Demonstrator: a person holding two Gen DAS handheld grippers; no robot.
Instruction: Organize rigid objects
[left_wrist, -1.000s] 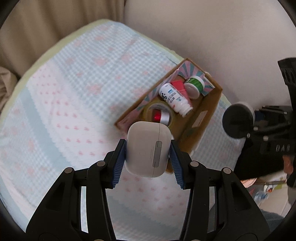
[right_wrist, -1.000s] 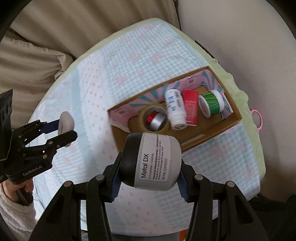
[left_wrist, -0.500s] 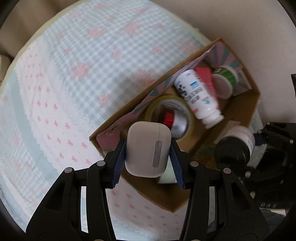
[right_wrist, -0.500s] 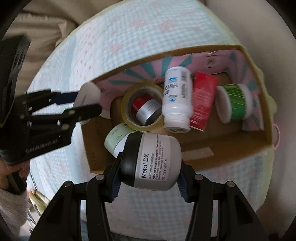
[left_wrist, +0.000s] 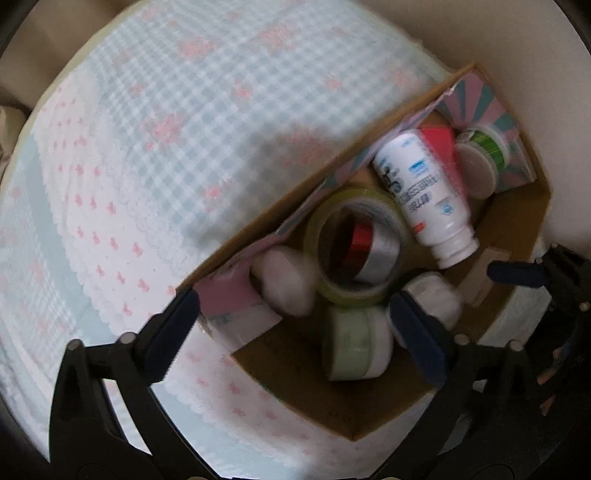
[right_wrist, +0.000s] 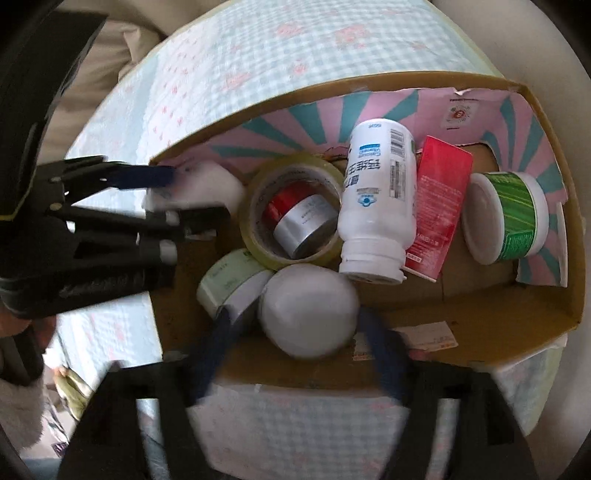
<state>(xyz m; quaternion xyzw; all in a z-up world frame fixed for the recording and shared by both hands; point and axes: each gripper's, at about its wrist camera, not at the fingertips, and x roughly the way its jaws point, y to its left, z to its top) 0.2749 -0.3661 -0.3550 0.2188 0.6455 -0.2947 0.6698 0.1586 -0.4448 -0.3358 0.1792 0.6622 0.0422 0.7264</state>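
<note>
- Two grippers hang over one cardboard box (right_wrist: 546, 306) on a bed covered by a blue-checked cloth (left_wrist: 155, 122) with pink bows.
- In the right wrist view the right gripper (right_wrist: 299, 354) sits at 6 o'clock, its jaws opening wide; the grey jar (right_wrist: 308, 310) lies between them in the box, blurred, and the blue pads do not press on it.
- In the left wrist view the left gripper (left_wrist: 291, 325) also sits at 6 o'clock, jaws opening to their widest. The white earbud case (left_wrist: 284, 280) lies blurred between them against the box's pink inner wall, free of the pads.
- A pale green jar (left_wrist: 354, 343) lies on its side just beside the grey jar (left_wrist: 436, 299), at the 9 o'clock side of it in the right wrist view.
- Past these, near the middle of the box, a roll of clear tape (right_wrist: 291, 206) lies flat with a red-and-silver tin (right_wrist: 303, 225) inside its ring.
- At 3 o'clock of the tape lies a white bottle (right_wrist: 376, 206), cap towards the camera, touching a red carton (right_wrist: 439, 210).
- Farthest towards 3 o'clock a green-labelled tub (right_wrist: 506, 218) lies on its side by the striped end wall.
- At 9 o'clock of the right wrist view the left gripper (right_wrist: 173, 195) reaches over the earbud case (right_wrist: 207, 184); a fuzzy sleeve (right_wrist: 18, 413) shows at 8 o'clock.
</note>
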